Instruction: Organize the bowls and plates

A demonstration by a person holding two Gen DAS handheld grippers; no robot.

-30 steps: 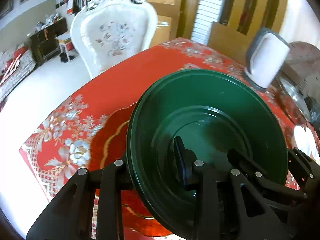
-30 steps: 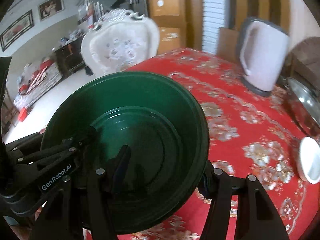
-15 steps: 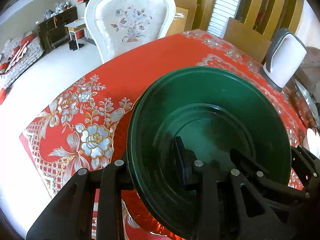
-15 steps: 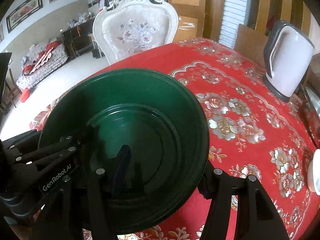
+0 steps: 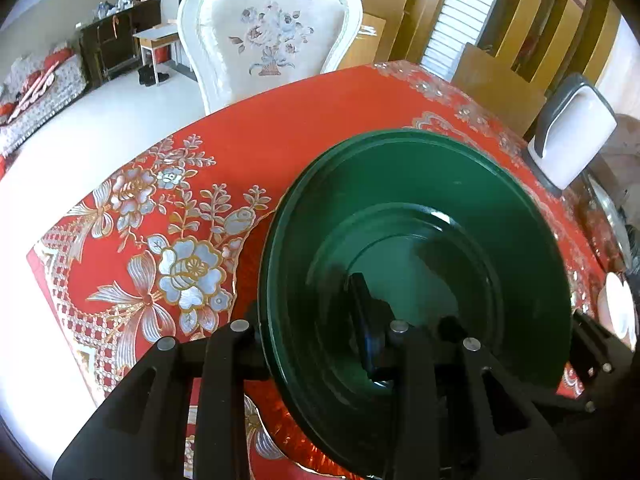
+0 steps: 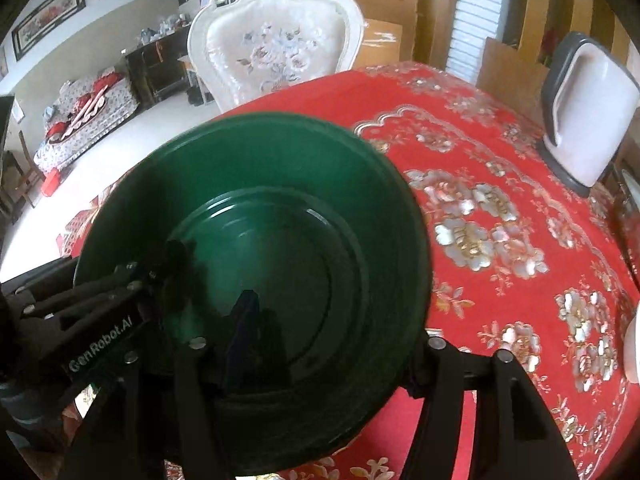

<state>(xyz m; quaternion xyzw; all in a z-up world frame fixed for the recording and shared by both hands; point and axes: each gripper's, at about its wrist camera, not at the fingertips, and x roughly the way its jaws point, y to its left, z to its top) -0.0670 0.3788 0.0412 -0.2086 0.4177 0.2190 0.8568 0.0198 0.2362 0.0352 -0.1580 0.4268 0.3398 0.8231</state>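
A deep green bowl (image 5: 420,208), its rim showing stacked layers, hangs low over the red flowered tablecloth (image 5: 280,120). My left gripper (image 5: 308,332) is shut on its left rim, one finger inside and one outside. At the opposite rim, my right gripper (image 6: 332,344) is shut too, its inner finger in the green bowl (image 6: 260,200). Each gripper shows in the other's view: the right gripper (image 5: 592,360) and the left gripper (image 6: 100,312). A shiny red plate (image 5: 246,256) with a gold edge lies under the bowl, mostly hidden.
A white kettle (image 5: 572,136) stands at the table's back right. A small white dish (image 5: 618,312) and a steel lid (image 5: 608,216) lie at the right edge. A white chair (image 5: 272,32) is behind the table. The table's corner and floor are close on the left.
Both grippers carried the green bowl lower and along the table, still holding it. It now hides most of the red plate, and more of the flowered cloth shows on the left.
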